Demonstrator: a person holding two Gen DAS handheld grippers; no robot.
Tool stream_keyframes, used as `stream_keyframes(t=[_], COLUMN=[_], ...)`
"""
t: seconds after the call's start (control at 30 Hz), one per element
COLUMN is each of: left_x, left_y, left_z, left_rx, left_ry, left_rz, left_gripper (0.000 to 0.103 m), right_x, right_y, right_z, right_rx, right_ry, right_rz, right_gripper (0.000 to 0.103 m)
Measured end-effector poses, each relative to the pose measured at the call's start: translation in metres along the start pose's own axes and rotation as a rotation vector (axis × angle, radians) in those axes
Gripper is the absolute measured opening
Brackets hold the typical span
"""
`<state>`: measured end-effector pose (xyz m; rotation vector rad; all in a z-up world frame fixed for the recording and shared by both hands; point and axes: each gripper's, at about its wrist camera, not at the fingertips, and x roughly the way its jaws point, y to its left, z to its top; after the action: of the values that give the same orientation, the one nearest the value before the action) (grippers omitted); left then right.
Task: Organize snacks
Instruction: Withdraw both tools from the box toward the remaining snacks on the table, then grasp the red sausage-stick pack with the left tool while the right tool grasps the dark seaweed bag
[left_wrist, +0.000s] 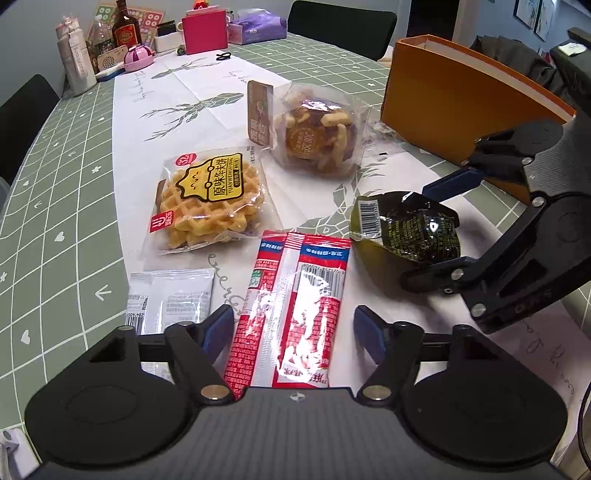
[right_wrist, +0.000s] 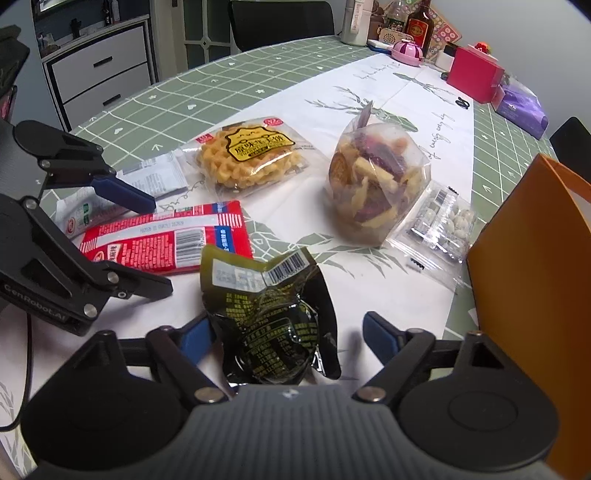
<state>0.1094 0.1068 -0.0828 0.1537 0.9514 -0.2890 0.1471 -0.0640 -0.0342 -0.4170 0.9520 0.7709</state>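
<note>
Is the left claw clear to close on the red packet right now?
Probably yes: the left claw is open and straddles the red packet, nothing lies on top of it, and the right claw is over the dark green packet.

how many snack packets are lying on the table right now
6, maybe more hidden: waffle, mixed chips bag, red packet, dark green packet, white sachet, and clear candy pack beside the orange box.
</note>
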Motion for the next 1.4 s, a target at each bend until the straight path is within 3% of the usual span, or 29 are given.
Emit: stream_keyframes(t=[0.1,0.2,0.27,0.8,1.4], left_x=[-0.001,-0.002,-0.002,-0.003,-0.045], left_y=[-0.004,-0.008,-0.01,-0.019,-0.043], left_z=[0.0,0.001,0.001,0.006,0.038], left_rx=[0.01,0.021,0.028,0.006,0.021], left_ry=[-0.004,-0.007,-0.009,0.009,-0.022], left_rz=[-0.005,0.0,0.009,0.082,0.062], left_gripper=[0.064,0.058,0.056,0.035,0.034], right_x=[-0.001,-0.001,-0.002,-0.013,-0.069], right_y=[-0.003,-0.003,-0.002,0.002,-0.014], right_z=[-0.002,-0.002,-0.001,0.0,0.009], right_rx=[0.025,0.029,0.022,-0.045,-0.051], right_ry=[-0.005,-0.006,-0.007,0.03,-0.003], right_rz=[0.03,0.044,0.045,-0.007,0.008], right_gripper=[0.073,0.07,0.062,0.044,0.043])
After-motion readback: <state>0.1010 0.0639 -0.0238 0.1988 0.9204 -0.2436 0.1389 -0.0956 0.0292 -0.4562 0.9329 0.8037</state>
